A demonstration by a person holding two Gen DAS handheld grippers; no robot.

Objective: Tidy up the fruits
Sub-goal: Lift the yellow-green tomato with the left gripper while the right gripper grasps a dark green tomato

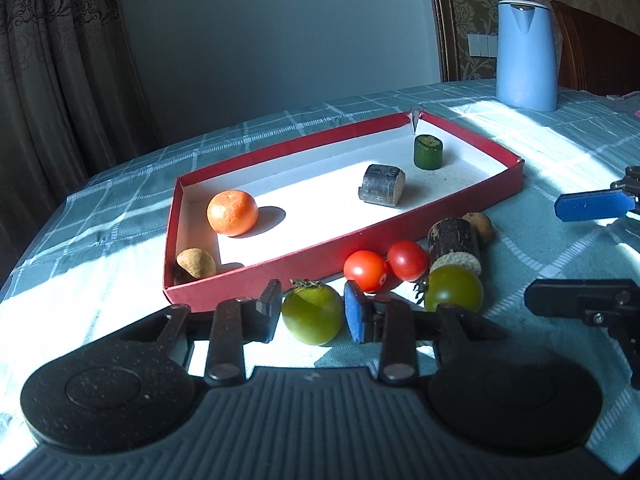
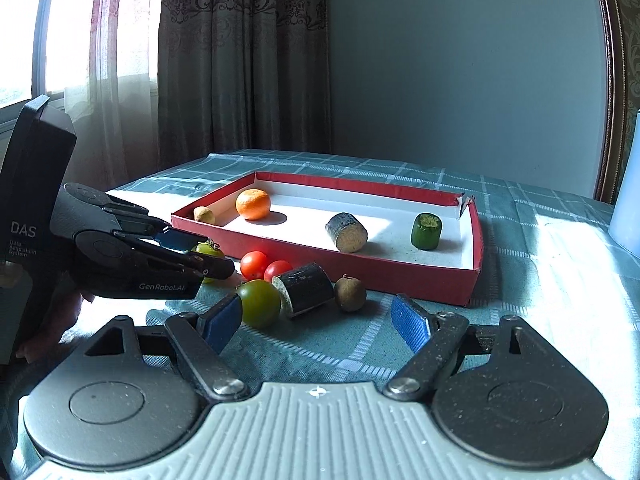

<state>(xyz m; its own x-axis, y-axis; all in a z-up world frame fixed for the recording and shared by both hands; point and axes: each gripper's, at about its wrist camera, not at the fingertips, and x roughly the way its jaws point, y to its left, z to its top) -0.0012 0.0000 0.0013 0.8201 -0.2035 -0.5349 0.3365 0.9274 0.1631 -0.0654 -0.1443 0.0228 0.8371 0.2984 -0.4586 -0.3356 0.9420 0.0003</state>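
Fruits lie partly inside and partly in front of a shallow red cardboard tray with a white floor (image 1: 460,126), which sits on a teal checked tablecloth (image 1: 120,200). At the tray's left end rests a small tan lumpy fruit (image 1: 196,263), with a round orange tangerine (image 1: 232,213) just beside it. Further right inside the tray lie a dark-barked sugarcane stub on its side (image 1: 381,189) and an upright green cucumber stub (image 1: 428,152).

In front of the tray's near wall, a pale green tomato with a dried stem (image 1: 313,313) sits between the fingers of the left gripper (image 1: 312,312); the jaws flank it closely, but whether they are pressing it I cannot tell. To its right two red cherry tomatoes (image 1: 366,270) touch each other. Next comes a darker green tomato (image 1: 454,289), touching a second dark sugarcane stub (image 1: 454,246), with a small brown round fruit (image 1: 478,226) just behind.

The right gripper (image 2: 320,320) hovers near this cluster with its blue-padded jaws spread wide around nothing. A light blue plastic kettle (image 1: 526,54) stands at the far right of the table.
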